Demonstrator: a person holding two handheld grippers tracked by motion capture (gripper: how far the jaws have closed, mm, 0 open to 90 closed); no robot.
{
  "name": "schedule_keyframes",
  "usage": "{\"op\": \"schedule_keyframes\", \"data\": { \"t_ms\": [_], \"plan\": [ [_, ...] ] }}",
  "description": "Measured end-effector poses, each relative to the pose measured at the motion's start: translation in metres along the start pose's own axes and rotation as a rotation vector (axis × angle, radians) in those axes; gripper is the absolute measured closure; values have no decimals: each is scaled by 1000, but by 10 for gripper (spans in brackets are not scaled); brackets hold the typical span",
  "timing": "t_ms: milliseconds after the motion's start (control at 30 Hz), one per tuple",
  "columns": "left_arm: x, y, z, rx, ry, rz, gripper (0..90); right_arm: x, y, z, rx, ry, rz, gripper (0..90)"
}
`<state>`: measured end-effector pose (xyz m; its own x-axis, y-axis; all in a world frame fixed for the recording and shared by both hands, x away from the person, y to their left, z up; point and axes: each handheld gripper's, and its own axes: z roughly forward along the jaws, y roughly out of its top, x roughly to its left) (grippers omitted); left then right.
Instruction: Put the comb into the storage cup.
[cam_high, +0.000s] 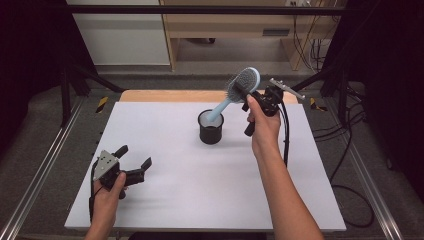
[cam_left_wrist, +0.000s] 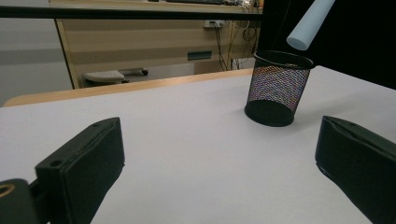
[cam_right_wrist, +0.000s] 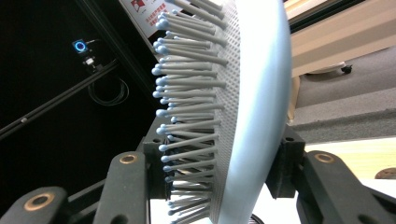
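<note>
Right tongs (cam_high: 250, 95) pinching the brush (cam_high: 243, 82) head, handle tip poised over the cup (cam_high: 210, 127) mid-counter, left tongs (cam_high: 134, 163) spread idle at near left — keep it steep, lower straight in.

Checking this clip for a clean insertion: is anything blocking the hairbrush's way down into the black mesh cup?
Nothing visible does. The right tool grips the light blue hairbrush by its head, handle tip just over the rim of the black mesh cup. The cup mouth looks unobstructed, and the left tool sits open on the table, well away.
</note>
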<state>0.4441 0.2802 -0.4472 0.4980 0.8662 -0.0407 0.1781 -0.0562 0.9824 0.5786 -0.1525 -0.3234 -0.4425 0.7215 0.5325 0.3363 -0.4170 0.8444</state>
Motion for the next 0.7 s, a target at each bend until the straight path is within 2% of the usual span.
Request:
{"op": "schedule_keyframes", "data": {
  "t_ms": [333,700],
  "plan": [
    [0,0,-1,-3,-6,-1,15,-5,-7,10,4,-20,-7,524],
    [3,1,-3,-10,6,-3,15,-12,-28,29,37,-43,0,522]
  ]
}}
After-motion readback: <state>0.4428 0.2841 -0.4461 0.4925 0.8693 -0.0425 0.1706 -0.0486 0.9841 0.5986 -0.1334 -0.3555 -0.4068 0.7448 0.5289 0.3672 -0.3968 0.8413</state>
